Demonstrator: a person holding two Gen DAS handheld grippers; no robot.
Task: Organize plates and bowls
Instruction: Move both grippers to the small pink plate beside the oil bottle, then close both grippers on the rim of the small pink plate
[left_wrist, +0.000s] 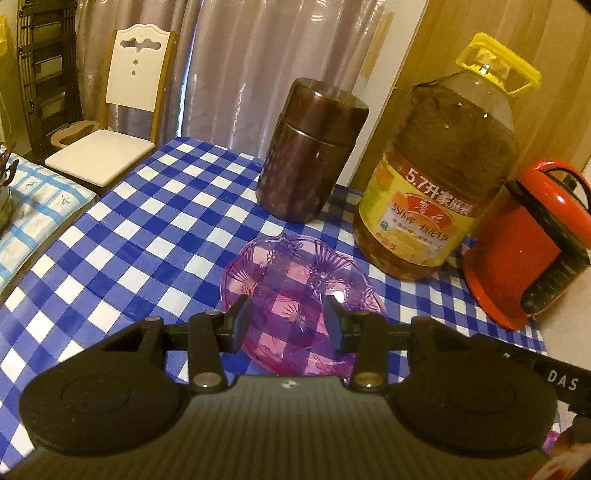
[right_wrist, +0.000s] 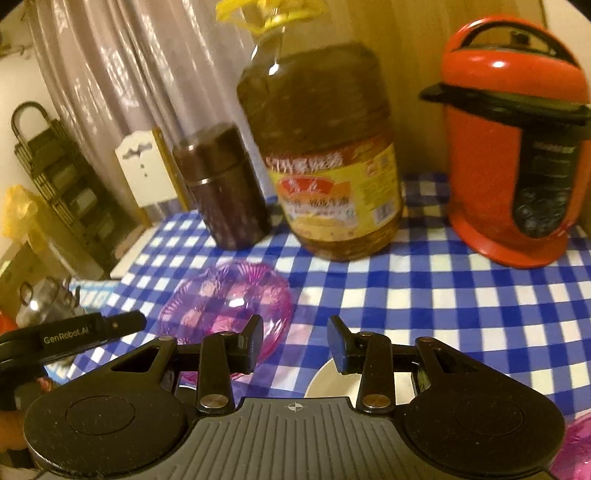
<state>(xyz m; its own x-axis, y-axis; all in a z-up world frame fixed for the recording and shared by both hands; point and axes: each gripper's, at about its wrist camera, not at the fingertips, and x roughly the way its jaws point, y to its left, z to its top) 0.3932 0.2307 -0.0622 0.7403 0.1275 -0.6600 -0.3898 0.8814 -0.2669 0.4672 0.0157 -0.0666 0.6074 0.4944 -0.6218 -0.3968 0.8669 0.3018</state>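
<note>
While both grippers hang over the blue-and-white checked counter (left_wrist: 155, 236), the task's thing, a see-through pink-purple plastic dish w/ moulded flower and fan pattern (left_wrist: 295, 291), lies flat on the cloth, hollow side up. In the left wrist view it looks oval-ish, long axis running from far-left to near-right, roughly along the line the gripper looks down, near end tucked under the gripper body.

Left gripper (left_wrist: 288, 314): jaws partly open, nothing pinched. The dish shows in the gap btwn them and beyond; whether the jaws touch its rim I can't tell.

Right gripper (right_wrist: 295, 334): jaws also partly open, empty. The pink dish (right_wrist: 229, 295) sits left of the gap, its near edge behind the left jaw, not btwn the two. Under the right jaw shows the rim of a white round ceramic dish (right_wrist: 325, 384), mostly hidden by the gripper.

Behind the pink dish, at the back of the counter: a dark brown metal canister w/ lid (left_wrist: 310, 151), a big clear oil bottle w/ yellow label and yellow handle (left_wrist: 439, 177), and a red electric pressure cooker w/ black panel (right_wrist: 517, 162), left to right. The left gripper's black arm shows at the left edge of the right wrist view.
</note>
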